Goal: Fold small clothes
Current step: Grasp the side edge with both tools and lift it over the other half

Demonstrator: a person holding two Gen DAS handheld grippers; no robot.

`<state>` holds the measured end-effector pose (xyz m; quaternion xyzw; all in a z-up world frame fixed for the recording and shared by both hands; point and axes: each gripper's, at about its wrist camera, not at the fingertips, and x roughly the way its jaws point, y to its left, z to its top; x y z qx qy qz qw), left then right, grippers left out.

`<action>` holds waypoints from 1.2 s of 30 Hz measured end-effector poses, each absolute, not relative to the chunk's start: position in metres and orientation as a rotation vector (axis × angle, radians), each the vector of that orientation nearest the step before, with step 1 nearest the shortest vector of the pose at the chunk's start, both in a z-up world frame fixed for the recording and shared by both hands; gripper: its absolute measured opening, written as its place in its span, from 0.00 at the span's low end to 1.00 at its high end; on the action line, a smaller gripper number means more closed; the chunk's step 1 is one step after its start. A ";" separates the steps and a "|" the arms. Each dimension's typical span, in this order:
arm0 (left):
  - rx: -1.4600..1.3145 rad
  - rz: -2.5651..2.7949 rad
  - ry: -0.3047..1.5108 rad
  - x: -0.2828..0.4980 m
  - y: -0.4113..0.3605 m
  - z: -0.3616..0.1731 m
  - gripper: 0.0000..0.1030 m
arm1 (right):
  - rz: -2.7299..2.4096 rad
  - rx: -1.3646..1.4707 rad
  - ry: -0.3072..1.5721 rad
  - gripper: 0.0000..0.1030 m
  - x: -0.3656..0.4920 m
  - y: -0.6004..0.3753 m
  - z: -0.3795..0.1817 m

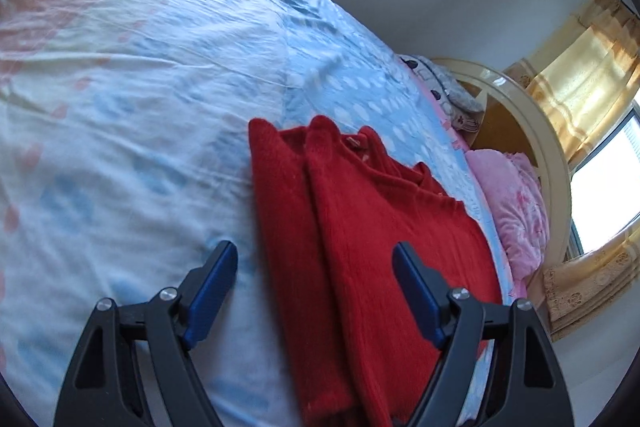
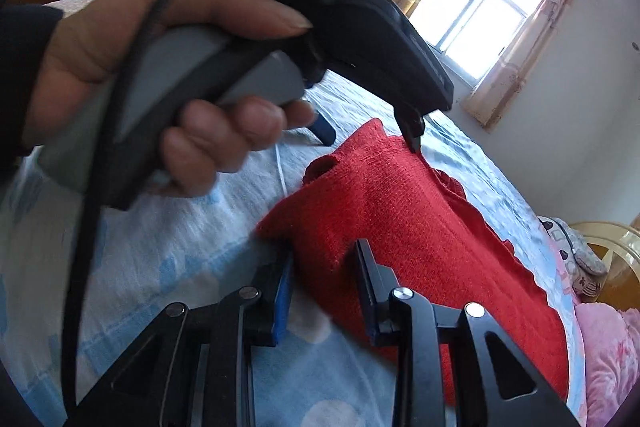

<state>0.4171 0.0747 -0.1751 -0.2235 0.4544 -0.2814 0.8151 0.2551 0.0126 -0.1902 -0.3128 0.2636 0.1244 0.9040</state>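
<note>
A red knitted sweater (image 1: 360, 235) lies on the bed (image 1: 140, 87), on a pale sheet printed in blue and pink, with both sleeves already turned in over the body so it forms a long narrow strip running away toward the pillows (image 1: 512, 203) on the far right. The left tool (image 1: 316, 259) hangs above the near part of the strip with its blue-padded fingers wide apart and nothing between them. The right tool (image 2: 324, 263) sits at the sweater's near left corner, its fingers partly apart and straddling the edge of the knit; they look not yet pressed together on it, though the cloth hides the inner faces. In the right wrist view the person's left hand (image 2: 132, 75) grips the other handle just above the garment. The likely next move is to take the near end and fold it toward the collar. The risk is a shallow bite: catching only the top sleeve layer would peel it loose as the end lifts. Dragging the thick knit could also ruck the sheet.
</note>
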 end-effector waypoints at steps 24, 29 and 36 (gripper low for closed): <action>-0.501 -0.547 1.014 0.432 0.074 -0.168 0.11 | 0.330 -0.478 0.596 0.08 0.260 -0.012 -0.158; -0.549 -0.573 0.978 0.430 0.069 -0.153 0.11 | 0.334 -0.383 0.601 0.08 0.261 -0.035 -0.145; -0.538 -0.627 0.925 0.422 0.037 -0.120 0.11 | 0.322 -0.310 0.578 0.08 0.261 -0.072 -0.129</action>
